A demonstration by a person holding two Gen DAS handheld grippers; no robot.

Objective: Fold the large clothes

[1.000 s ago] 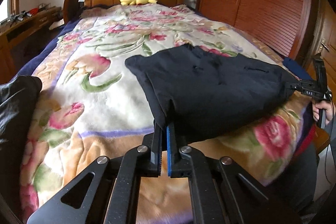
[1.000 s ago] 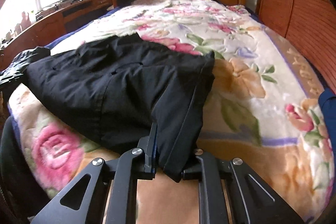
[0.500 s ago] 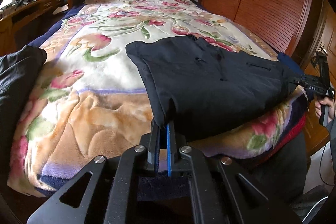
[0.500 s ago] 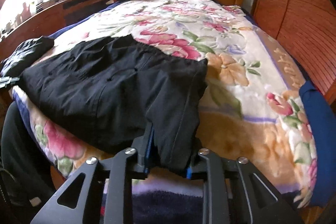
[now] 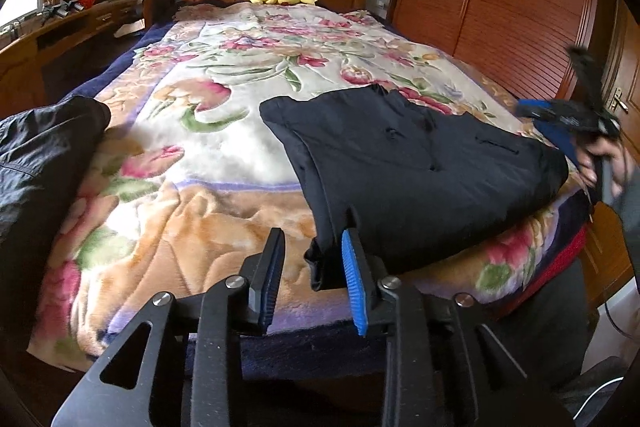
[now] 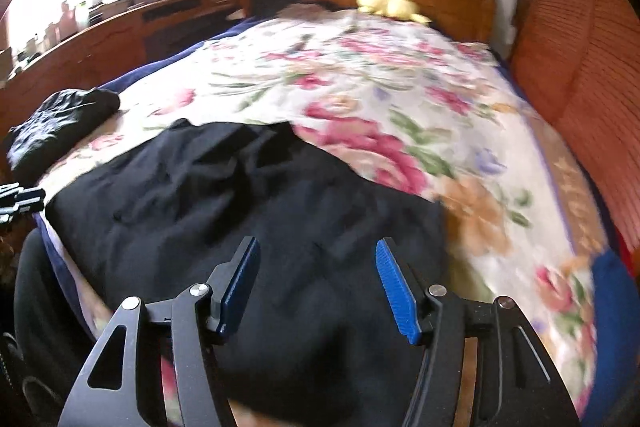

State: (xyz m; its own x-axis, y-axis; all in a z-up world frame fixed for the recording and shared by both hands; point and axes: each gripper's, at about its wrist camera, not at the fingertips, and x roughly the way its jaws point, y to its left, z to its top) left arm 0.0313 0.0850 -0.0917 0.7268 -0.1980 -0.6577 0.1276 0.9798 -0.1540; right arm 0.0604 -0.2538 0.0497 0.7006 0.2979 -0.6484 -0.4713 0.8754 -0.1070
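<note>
Black, soft cloth: the folded trousers (image 5: 416, 183) lie flat across the foot of the bed (image 5: 240, 155). Left gripper (image 5: 310, 281) fingers are opening, a limp corner hanging loose between them. Right gripper (image 6: 318, 287) is opening too, holding nothing. Light and floppy, likely slippery; best pinched at corners or the folded edge.
</note>
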